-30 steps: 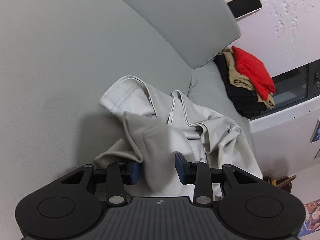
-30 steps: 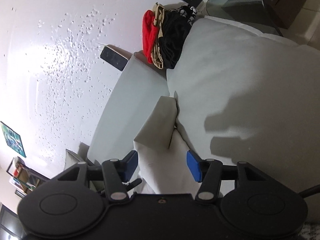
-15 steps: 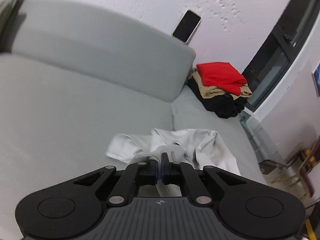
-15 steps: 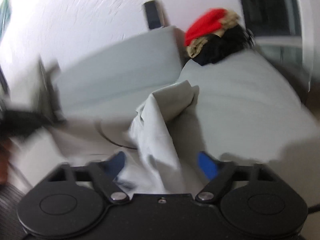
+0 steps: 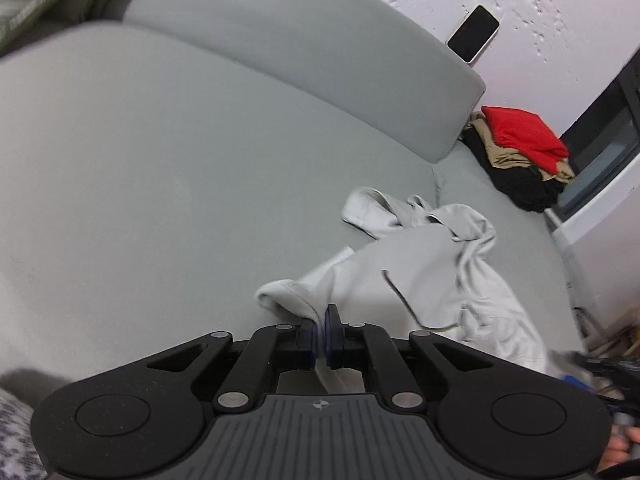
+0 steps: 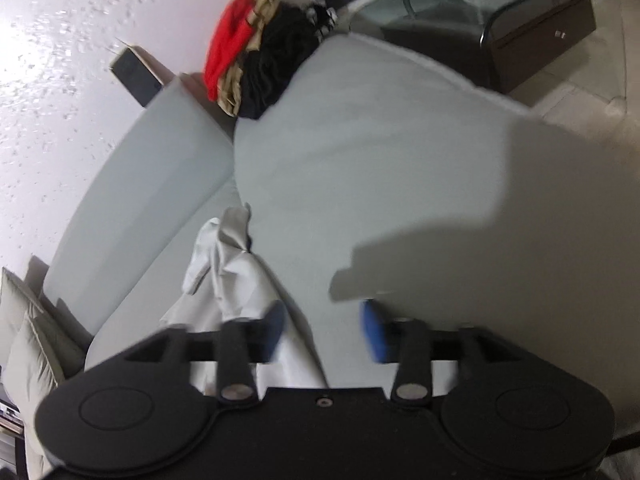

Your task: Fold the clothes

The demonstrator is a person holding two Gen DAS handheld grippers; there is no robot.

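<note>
Phone (image 5: 473,39) on sofa back (image 5: 320,60), folded stack (image 5: 520,156) beyond

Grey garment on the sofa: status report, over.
Left gripper shut on the grey garment edge. Right gripper jaws opening, pads off the cloth. Garment crumpled, unfolded, on the sofa. Nothing in the way.

A living room in a home

We see a wide grey fabric sofa (image 5: 200,152), a pile of folded red, tan and black clothes (image 5: 520,156), a dark wooden cabinet (image 6: 540,36), and a rough white wall (image 5: 540,12).
</note>
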